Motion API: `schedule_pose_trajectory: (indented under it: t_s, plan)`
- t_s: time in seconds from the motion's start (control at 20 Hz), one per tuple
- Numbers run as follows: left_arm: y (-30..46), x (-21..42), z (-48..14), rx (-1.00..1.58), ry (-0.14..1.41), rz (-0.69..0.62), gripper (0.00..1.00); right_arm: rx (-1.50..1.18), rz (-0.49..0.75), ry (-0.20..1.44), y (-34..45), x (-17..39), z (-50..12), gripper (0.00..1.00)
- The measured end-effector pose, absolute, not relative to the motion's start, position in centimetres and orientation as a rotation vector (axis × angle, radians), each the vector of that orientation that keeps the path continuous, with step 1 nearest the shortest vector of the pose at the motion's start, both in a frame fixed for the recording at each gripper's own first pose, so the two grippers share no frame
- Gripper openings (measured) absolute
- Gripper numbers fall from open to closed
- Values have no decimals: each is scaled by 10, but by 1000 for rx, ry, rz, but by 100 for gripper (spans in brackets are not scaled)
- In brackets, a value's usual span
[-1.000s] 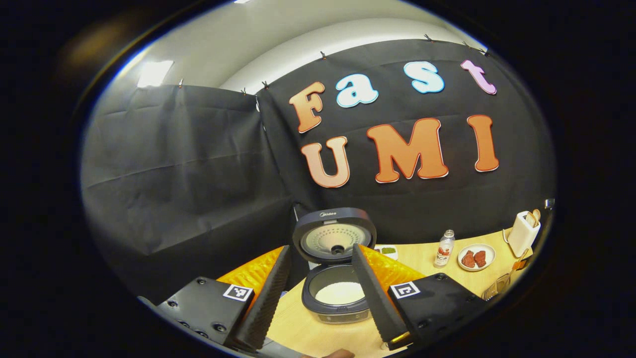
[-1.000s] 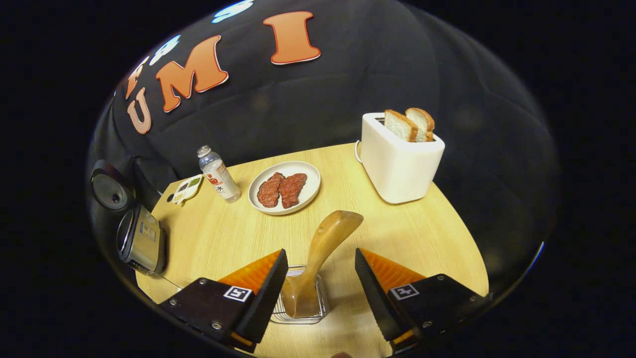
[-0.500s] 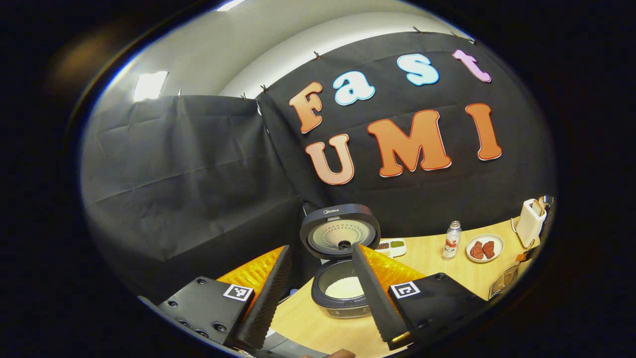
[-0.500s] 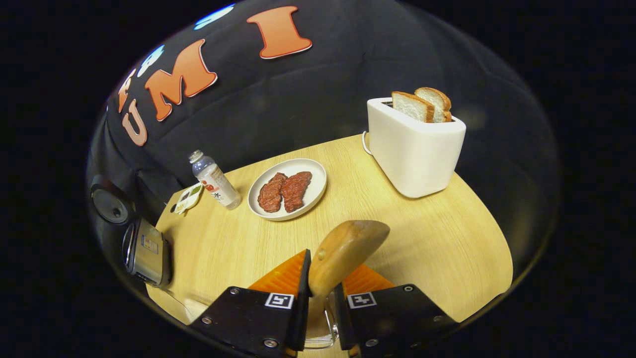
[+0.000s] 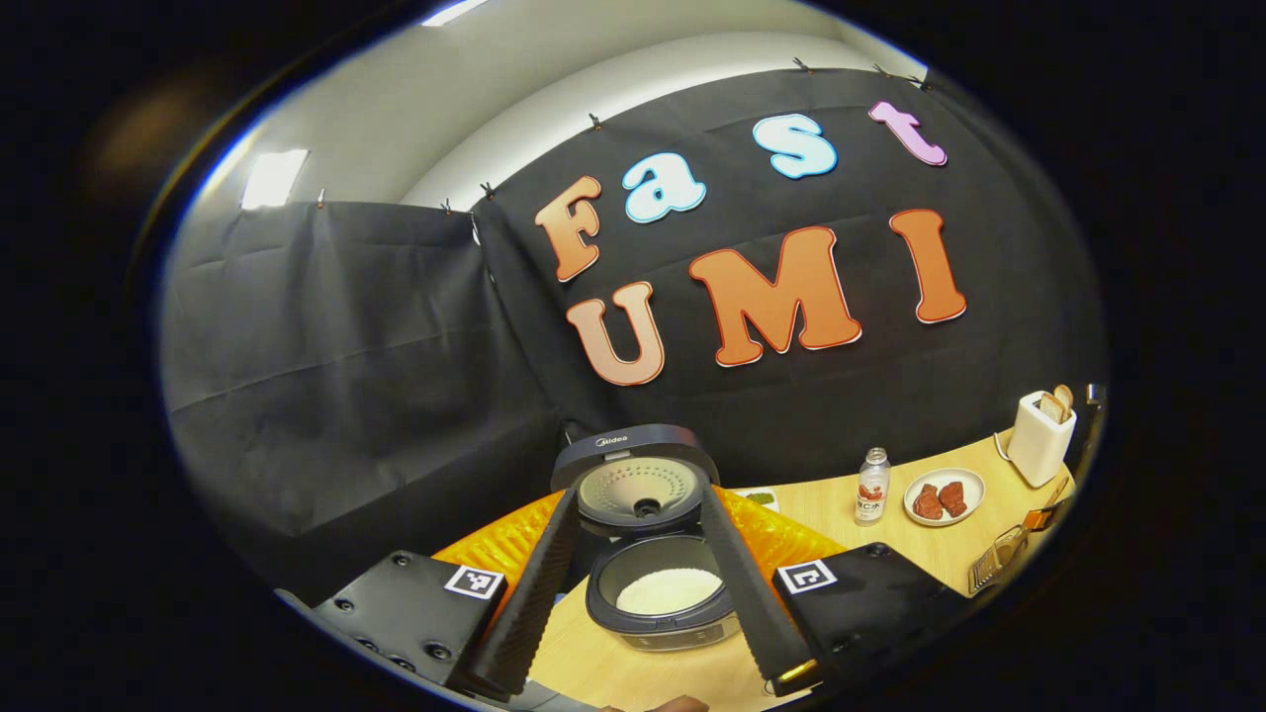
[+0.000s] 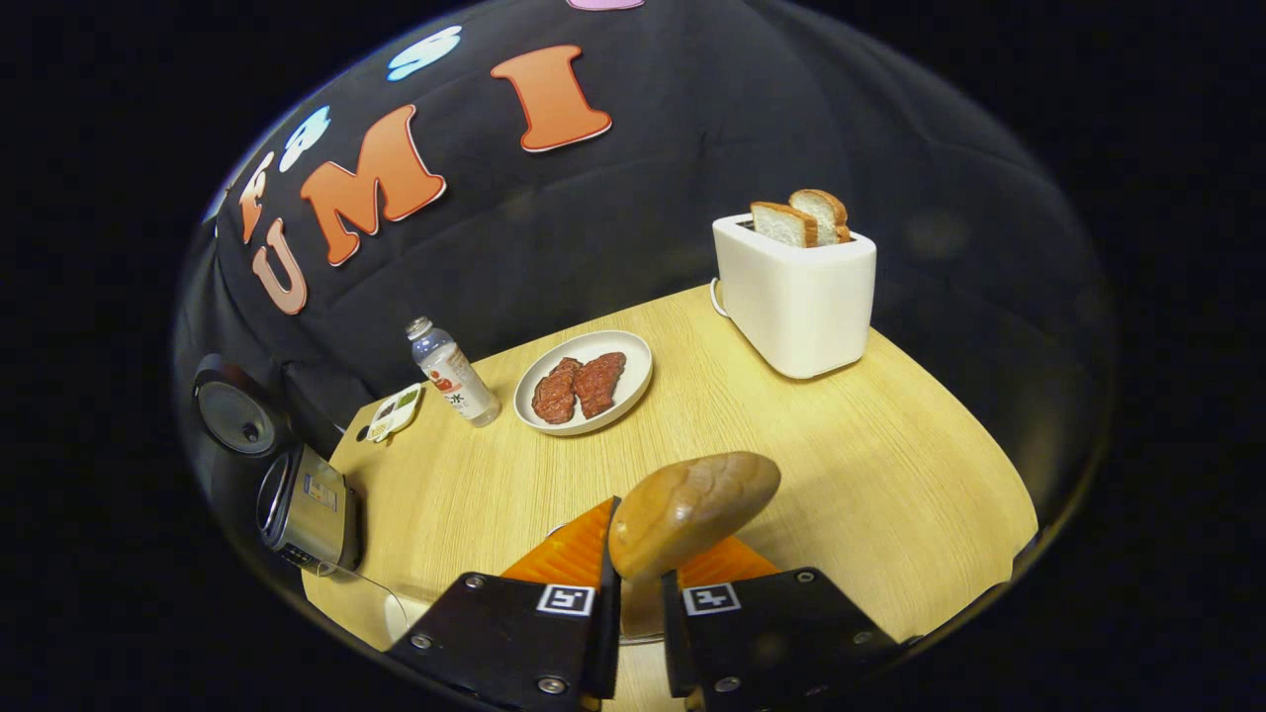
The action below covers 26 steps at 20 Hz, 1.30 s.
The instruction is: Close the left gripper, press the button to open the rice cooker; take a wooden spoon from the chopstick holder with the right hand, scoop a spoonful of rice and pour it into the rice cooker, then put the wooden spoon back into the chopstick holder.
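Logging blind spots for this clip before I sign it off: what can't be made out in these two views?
- Right gripper view: the wooden spoon handle and the chopstick holder are hidden behind the right tongs; whether the spoon has cleared the holder cannot be told.
- Right gripper view: the rice cooker sits at the warped edge, its pot contents unseen.
- Left gripper view: the small dish is mostly hidden behind a finger of the left tongs.

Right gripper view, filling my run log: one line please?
lid: open | right gripper: shut on brown wooden spoon | left gripper: open
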State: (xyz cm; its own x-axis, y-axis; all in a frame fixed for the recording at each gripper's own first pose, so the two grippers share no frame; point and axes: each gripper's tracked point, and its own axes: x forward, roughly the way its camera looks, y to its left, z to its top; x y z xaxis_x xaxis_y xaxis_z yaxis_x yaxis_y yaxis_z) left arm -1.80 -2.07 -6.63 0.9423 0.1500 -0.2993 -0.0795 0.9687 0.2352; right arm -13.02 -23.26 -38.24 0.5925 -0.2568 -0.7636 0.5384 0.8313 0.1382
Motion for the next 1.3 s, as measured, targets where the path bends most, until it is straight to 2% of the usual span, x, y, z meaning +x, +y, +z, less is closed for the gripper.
schedule_pose_trajectory:
  t_s: [0.2,0.25,0.4,0.45,0.5,0.55,0.6,0.65,0.75,1.0,1.3]
  plan:
    - [-19,-5,-72,195,312,70,86,372,-523,819,-234,-127,-372,11]
    - [-18,-1,-73,192,308,59,91,376,-539,791,-235,-123,-359,11]
    - [-8,7,-77,161,296,43,80,390,-562,730,-228,-118,-319,11]
    - [-3,10,-78,153,290,44,90,390,-561,703,-223,-117,-302,10]
    - [2,11,-80,145,284,41,90,380,-556,678,-218,-116,-286,10]
    - [5,14,-82,129,279,30,81,368,-545,658,-210,-114,-272,10]
    - [8,14,-87,111,278,27,81,365,-528,648,-199,-113,-261,10]
    - [14,15,-92,94,286,31,92,372,-500,645,-184,-112,-253,10]
    - [26,19,-101,69,292,43,97,398,-450,652,-152,-110,-243,11]
    - [48,21,-123,57,329,42,97,398,-336,710,-77,-106,-247,10]
    - [68,21,-149,41,380,28,100,209,-242,779,-14,-113,-276,11]
